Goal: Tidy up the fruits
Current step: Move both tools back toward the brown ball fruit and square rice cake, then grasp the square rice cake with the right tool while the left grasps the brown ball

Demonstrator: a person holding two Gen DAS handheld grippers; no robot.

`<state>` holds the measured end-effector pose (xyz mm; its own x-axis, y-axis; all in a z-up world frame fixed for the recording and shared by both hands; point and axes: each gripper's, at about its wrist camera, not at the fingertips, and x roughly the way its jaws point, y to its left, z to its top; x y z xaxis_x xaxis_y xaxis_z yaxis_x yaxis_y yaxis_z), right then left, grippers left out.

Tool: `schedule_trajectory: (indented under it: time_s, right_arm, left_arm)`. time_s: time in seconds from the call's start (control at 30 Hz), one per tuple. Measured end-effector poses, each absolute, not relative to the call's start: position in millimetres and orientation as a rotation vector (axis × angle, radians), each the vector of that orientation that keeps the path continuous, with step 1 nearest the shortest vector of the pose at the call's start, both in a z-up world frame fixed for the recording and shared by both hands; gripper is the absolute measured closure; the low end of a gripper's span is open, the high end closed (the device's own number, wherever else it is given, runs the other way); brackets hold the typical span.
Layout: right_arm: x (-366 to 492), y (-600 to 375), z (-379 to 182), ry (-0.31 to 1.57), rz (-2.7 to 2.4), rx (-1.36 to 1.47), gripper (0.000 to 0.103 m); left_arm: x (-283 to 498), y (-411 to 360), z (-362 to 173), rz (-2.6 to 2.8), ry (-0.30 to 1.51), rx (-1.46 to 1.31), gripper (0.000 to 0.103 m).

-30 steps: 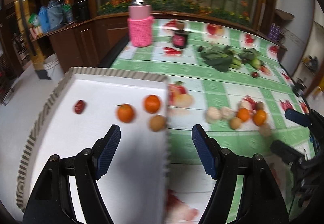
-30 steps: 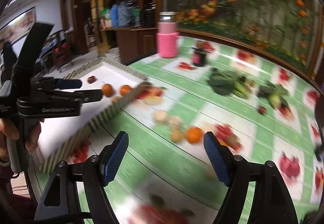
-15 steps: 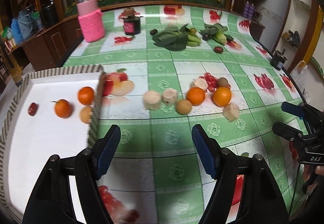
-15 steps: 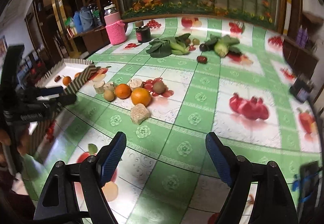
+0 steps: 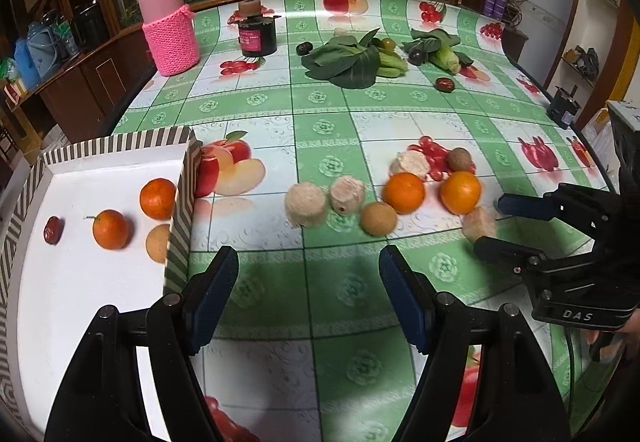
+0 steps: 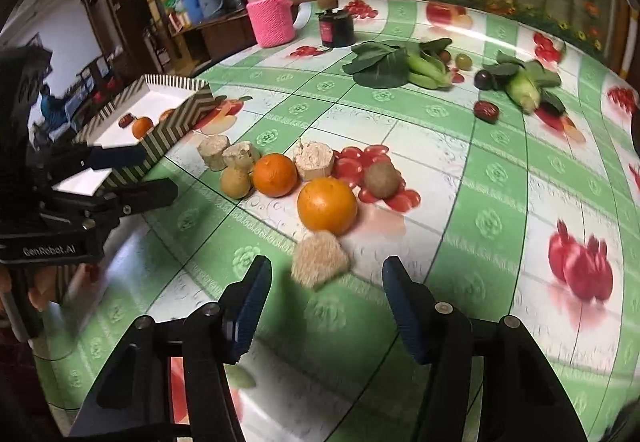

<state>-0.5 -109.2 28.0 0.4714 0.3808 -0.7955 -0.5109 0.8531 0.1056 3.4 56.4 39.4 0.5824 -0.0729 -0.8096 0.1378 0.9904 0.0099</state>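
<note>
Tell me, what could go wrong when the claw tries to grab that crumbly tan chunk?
The right claw, whose jaws have just been closing, is near the tan chunk but not gripping it. The chunk looks crumbly, so squeezing might break it. The orange sits right behind it, so a push forward could roll the orange away.

Dim indoor light, glare on the glossy tablecloth (image 5: 320, 114), fisheye-bent dark corners, motion blur in the right view.
</note>
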Motion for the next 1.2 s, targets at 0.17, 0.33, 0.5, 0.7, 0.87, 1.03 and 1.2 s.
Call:
schedule_trajectory:
  time_s: [0.17, 0.33, 0.5, 0.7, 0.87, 1.03, 1.2]
  right_arm:
    - [4, -102, 24, 0.913, 0.553, -0.226, 0.072]
    - [3, -113, 25, 0.920, 0.550, -0.159, 0.072]
    - [3, -115, 26, 0.924, 0.552, -0.150, 0.072]
    - [4, -117, 25, 0.922, 0.557, -0.129, 0.072]
    - [3, -117, 26, 0.922, 0.547, -0.126, 0.073]
    - [-4, -119, 35, 0.900, 0.540, -0.099, 0.073]
    - [-15, -118, 47, 0.874, 0.533, -0.071, 0.073]
  left_arm:
    - [19, 61, 33, -0.126, 0.978, 0.083, 0.031]
    - [35, 57, 27, -0.151, 0.988, 0.126, 0.031]
    - [47, 56, 21, -0.158, 1.004, 0.167, 0.036]
    - [57, 59, 16, -0.201, 1.021, 0.157, 0.070]
    - [52, 55, 17, -0.216, 1.018, 0.167, 0.078]
    - [39, 58, 26, -0.202, 0.995, 0.136, 0.078]
    - [19, 59, 40, -0.188, 0.953, 0.108, 0.078]
